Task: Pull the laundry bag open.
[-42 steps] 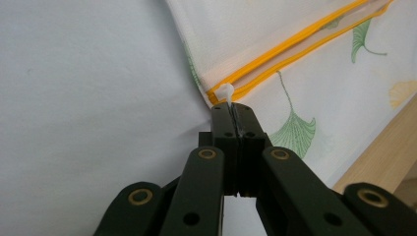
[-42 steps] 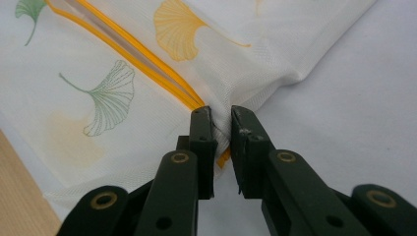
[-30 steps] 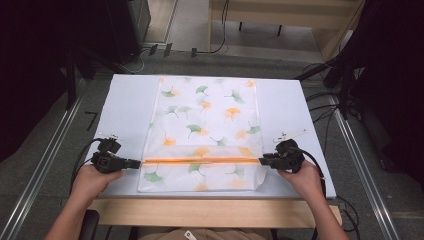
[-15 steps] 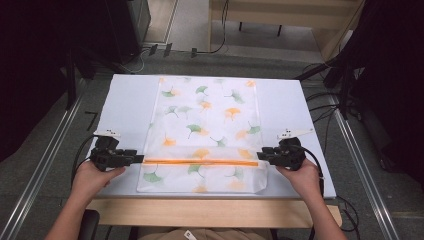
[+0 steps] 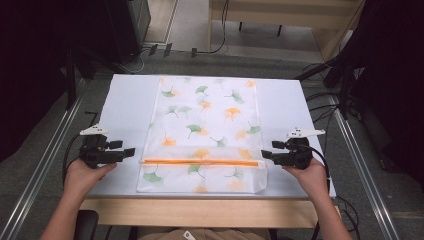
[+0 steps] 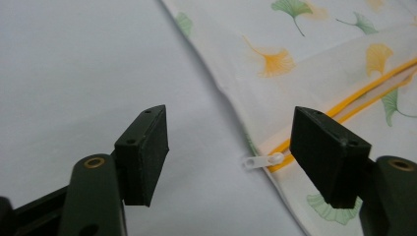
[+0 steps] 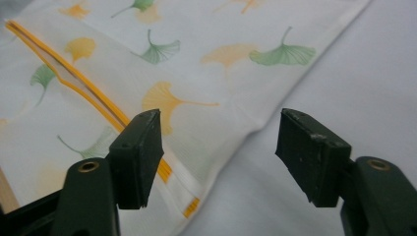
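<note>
I have the white fabric pouch printed with green and orange ginkgo leaves (image 5: 205, 135) lying flat mid-surface, reaching its near edge, its orange zipper (image 5: 200, 162) running across. My left gripper (image 5: 127, 152) and right gripper (image 5: 266, 152) sit at the zipper's two ends; both sets of fingers have just been opening and now stand wide, gripping nothing. The white zipper pull (image 6: 260, 160) rests at the left end, so I judge the zipping finished and only withdrawal left.

Spread fingers (image 7: 142, 157) over leaf-print bag (image 7: 196, 73)
</note>
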The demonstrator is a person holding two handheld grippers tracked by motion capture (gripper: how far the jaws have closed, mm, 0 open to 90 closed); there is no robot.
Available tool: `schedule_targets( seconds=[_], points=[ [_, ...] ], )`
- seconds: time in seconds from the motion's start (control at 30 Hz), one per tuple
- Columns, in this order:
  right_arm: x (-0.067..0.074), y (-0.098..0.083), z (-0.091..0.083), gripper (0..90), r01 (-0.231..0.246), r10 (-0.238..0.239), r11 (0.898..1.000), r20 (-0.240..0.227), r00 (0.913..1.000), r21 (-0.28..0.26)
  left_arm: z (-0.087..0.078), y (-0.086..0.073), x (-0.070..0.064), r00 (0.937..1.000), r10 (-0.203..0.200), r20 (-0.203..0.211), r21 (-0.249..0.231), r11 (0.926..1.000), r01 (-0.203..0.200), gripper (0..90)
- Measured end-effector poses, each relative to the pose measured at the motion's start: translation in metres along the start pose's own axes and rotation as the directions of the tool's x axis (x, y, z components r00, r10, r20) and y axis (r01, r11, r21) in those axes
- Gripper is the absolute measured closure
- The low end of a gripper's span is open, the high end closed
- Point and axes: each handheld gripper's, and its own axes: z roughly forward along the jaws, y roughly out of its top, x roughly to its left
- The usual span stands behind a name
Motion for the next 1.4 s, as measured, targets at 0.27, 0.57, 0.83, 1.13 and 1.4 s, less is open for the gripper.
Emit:
schedule_targets(
  seconds=[0.27, 0.57, 0.83, 1.13, 1.4],
  points=[
    [-0.022, -0.008, -0.014, 27.6, -0.003, 0.008, 0.998, 0.086, 0.9962, -0.059, -0.006, -0.004, 0.014, 0.9913, -0.040, -0.125, -0.022, 0.9991, 0.038, 25.3],
    [-0.043, -0.016, -0.019, 27.5, -0.037, 0.045, 0.997, 0.136, 0.9897, -0.061, -0.011, -0.011, 0.026, 0.9874, -0.074, -0.140, -0.036, 0.9970, 0.069, 25.5],
    [-0.046, -0.016, -0.016, 27.6, -0.049, 0.055, 0.998, 0.145, 0.9879, -0.045, -0.009, -0.012, 0.024, 0.9870, -0.065, -0.147, -0.023, 0.9978, 0.062, 25.2],
    [-0.045, -0.016, -0.014, 27.6, -0.050, 0.055, 0.998, 0.140, 0.9887, -0.036, -0.005, -0.012, 0.023, 0.9871, -0.063, -0.147, 0.010, 0.9978, 0.065, 25.3],
    [-0.044, -0.016, -0.013, 28.5, -0.044, 0.047, 0.999, 0.145, 0.9883, -0.028, -0.005, -0.012, 0.022, 0.9886, -0.058, -0.139, 0.009, 0.9982, 0.060, 25.3]
  ],
)
